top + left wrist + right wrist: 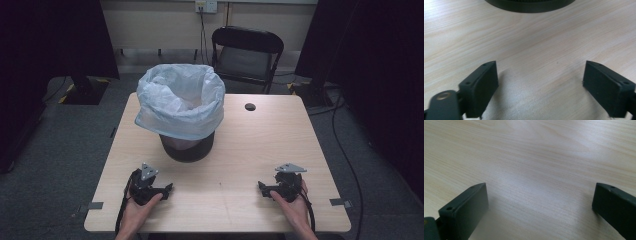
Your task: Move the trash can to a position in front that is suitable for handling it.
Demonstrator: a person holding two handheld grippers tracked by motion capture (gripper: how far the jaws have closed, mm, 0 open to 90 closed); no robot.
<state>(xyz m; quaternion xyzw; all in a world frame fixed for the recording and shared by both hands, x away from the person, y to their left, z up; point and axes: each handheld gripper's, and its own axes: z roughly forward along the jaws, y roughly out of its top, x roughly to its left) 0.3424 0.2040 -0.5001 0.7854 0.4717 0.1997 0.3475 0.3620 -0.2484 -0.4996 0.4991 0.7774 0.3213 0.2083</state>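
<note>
Left gripper (169, 189) rests near the bench's (235, 150) front-left corner, jaws wide, nothing between them. Lined bin (182, 112) stands toward the far-left edge. Right gripper (261, 187) near the front-right corner, wide and empty.

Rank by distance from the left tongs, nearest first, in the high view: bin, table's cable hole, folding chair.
From the left tongs:
1. Bin, just ahead, lined with a white bag.
2. Cable hole, farther ahead, right of the bin.
3. Folding chair, beyond the table's far edge.
</note>
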